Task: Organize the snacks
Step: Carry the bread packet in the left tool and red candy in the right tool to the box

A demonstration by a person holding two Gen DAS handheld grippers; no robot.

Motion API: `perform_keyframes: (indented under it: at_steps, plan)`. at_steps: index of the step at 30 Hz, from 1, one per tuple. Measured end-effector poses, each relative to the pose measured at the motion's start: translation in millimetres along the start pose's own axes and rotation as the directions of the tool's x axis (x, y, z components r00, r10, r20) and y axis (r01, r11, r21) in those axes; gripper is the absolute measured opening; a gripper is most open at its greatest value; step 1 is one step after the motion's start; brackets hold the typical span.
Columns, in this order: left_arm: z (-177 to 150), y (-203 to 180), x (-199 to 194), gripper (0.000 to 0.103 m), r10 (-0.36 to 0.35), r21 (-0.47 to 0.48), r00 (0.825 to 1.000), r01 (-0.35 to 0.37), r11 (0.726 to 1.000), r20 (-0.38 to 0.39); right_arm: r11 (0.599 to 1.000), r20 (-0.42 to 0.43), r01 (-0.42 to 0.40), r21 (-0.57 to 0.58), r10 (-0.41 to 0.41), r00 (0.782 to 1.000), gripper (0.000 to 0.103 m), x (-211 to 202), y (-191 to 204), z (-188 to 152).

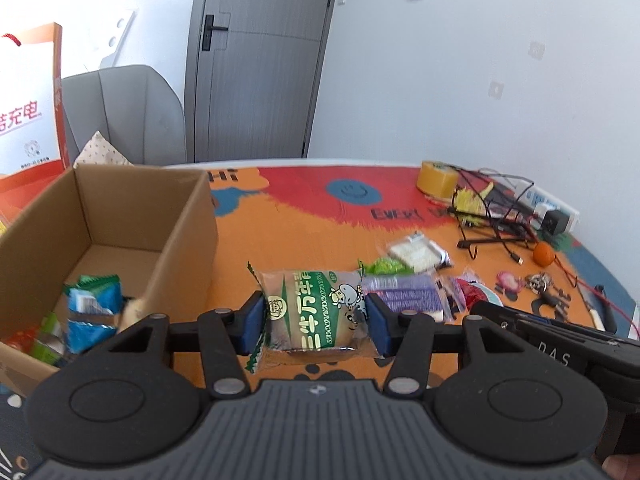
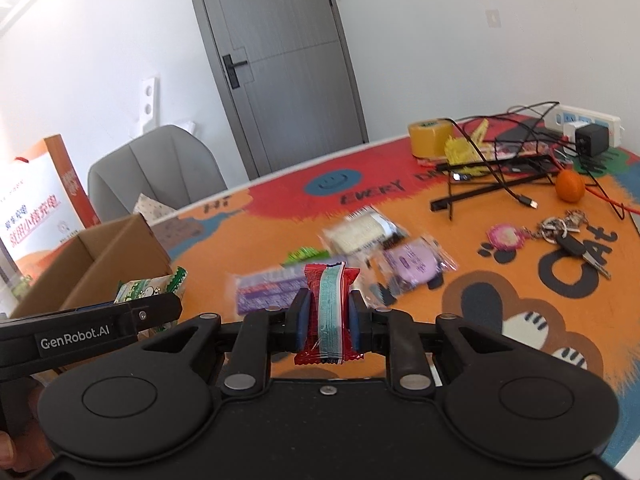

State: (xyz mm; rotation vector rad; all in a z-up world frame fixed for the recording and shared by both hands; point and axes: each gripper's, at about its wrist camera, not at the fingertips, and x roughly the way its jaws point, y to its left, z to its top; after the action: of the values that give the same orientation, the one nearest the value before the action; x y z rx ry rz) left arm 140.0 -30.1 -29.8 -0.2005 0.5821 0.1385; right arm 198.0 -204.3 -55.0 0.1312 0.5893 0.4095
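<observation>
My left gripper (image 1: 316, 318) is shut on a green-and-brown biscuit packet (image 1: 316, 312) and holds it above the mat, just right of an open cardboard box (image 1: 188, 216) that holds several blue and green snack packets (image 1: 94, 300). My right gripper (image 2: 328, 316) is shut on a small red packet with a teal stripe (image 2: 329, 312), held above the mat. On the mat beyond lie a purple bar packet (image 2: 268, 286), a pale purple packet (image 2: 412, 266), a white wafer packet (image 2: 360, 232) and a green packet (image 2: 304, 254). The left gripper with its biscuit packet (image 2: 150, 288) shows at the left of the right wrist view.
The round table has an orange and red mat (image 2: 500, 288). At its far right lie a yellow tape roll (image 2: 430, 138), tangled cables and a black stand (image 2: 492, 184), a power strip (image 2: 584, 120), an orange (image 2: 570, 186) and keys (image 2: 560, 232). A grey chair (image 2: 156, 168) and a paper bag (image 1: 30, 104) stand beyond the box.
</observation>
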Motion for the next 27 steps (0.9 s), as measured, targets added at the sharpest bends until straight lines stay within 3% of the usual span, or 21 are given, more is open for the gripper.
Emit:
perform_keyframes:
  at_steps: [27]
  plan:
    - [31.4, 69.9, -38.6, 0.052, 0.052, -0.079, 0.994, -0.044, 0.996, 0.1, 0.994, 0.052, -0.1, -0.05, 0.103, 0.993, 0.021, 1.7, 72.0, 24.3]
